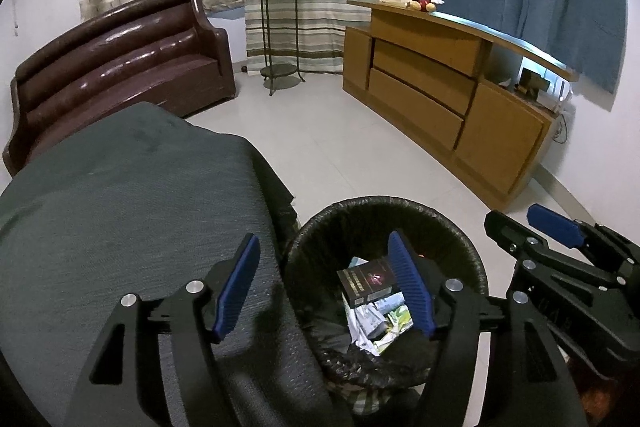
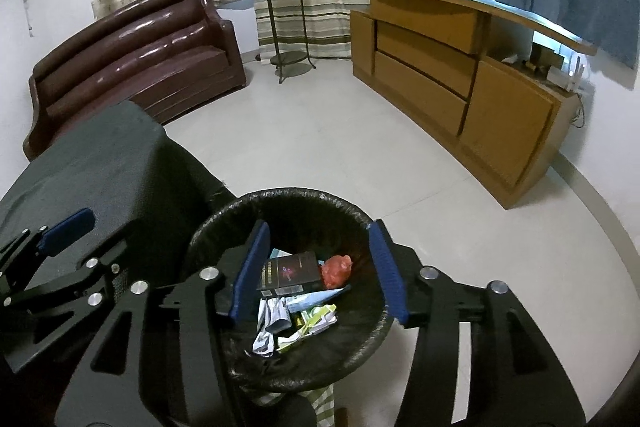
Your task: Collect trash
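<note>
At the far left a dark grey cloth-covered table [image 1: 132, 211] fills the near ground, with a brown leather sofa [image 1: 120, 63] behind it. The left gripper [image 1: 324, 285] hangs over the table's edge and the bin's near rim, its blue pads standing well apart with nothing between them. Just right of the table stands the waste bin [image 2: 288, 371], lined with a black plastic bag [image 1: 404, 213] whose edge is folded over the rim.

The trash lies inside, at the bottom: a dark cardboard box [image 2: 290, 273] lying flat, crumpled white and green paper wrappers [image 2: 304, 323] beside it, and a scrunched orange-red piece [image 2: 337, 270] touching the box's right end. All of it looks light; the box is stiff with firm edges, the paper soft and likely to crush or slip, and the red piece seems thin and crinkly.

The right gripper [image 2: 320, 275] is poised above the bin mouth, its jaws partly open and empty, the contents showing between them without contact.

The thin liner is slippery and easily torn. If it is to be lifted out, the best hold is probably the gathered fold at the rim, pinched on opposite sides, where the plastic bunches thick enough for the pads to bite
</note>
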